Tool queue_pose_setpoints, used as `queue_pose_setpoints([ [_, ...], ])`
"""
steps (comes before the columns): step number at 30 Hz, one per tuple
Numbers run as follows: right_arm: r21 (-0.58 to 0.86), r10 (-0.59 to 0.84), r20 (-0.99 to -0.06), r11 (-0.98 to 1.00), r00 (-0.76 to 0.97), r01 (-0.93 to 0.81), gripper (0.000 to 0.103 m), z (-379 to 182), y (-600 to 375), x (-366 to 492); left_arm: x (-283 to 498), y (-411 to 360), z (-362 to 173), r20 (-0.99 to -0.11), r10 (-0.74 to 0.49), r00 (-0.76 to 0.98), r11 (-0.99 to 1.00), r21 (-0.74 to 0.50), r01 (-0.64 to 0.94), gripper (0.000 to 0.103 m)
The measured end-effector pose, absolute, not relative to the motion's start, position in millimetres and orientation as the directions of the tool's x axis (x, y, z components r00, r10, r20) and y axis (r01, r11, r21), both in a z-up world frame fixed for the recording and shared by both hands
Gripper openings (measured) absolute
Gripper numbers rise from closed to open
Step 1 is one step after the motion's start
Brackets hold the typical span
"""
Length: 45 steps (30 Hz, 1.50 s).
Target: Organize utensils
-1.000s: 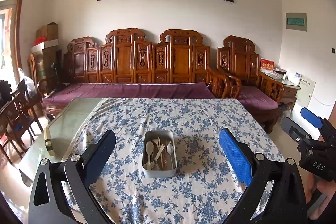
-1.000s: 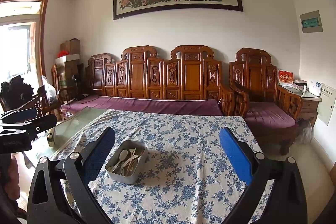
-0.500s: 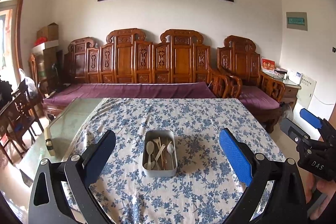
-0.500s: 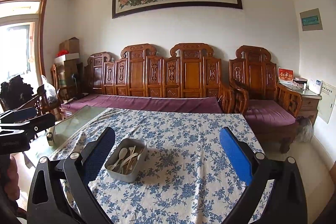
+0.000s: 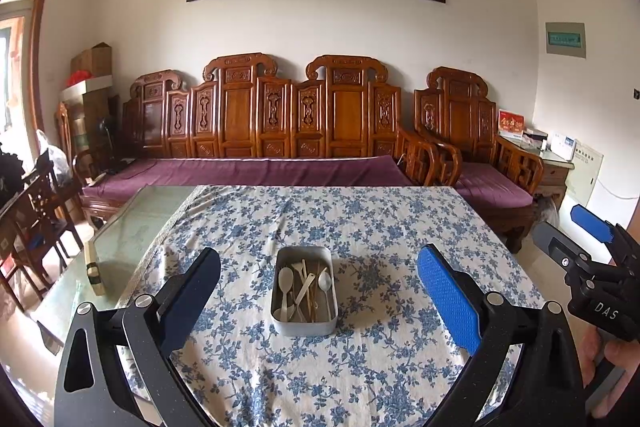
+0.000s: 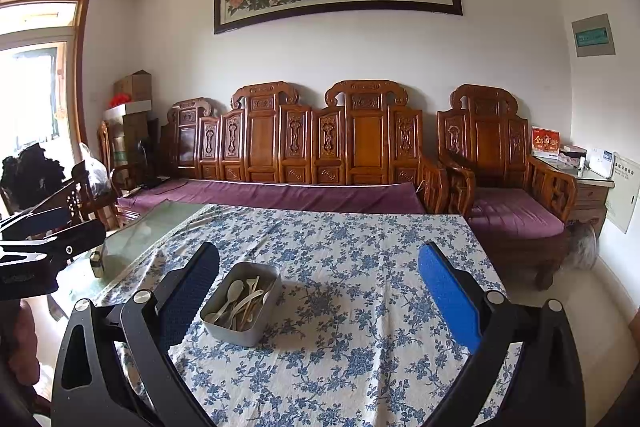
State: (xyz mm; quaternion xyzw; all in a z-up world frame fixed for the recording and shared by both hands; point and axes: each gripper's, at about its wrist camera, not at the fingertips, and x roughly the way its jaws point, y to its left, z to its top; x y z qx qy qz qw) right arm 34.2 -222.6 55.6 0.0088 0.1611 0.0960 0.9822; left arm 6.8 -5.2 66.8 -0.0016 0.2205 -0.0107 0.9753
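Lying between the gaping left tongs (image 5: pixel 318 291), utensil tin (image 5: pixel 304 323)

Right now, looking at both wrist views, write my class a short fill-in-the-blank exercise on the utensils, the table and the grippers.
1. The utensils all lie inside a metal ____.
2. The tin rests on a tablecloth with a blue ____ pattern.
3. The left gripper and right gripper both have their jaws ____.
4. The cloth leaves the table's ____ side bare glass.

Missing words: tin; floral; open; left
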Motion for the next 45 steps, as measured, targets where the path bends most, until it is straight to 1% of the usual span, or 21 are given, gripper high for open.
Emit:
queue_pose_setpoints([
  [45, 0.048, 0.192, -0.318, 0.981, 0.929, -0.187, 0.100, 51.2, -221.5, 34.8, 3.3, -7.9, 67.8, -0.425, -0.026, 0.905, 1.000, -0.008, 0.025, 0.095],
])
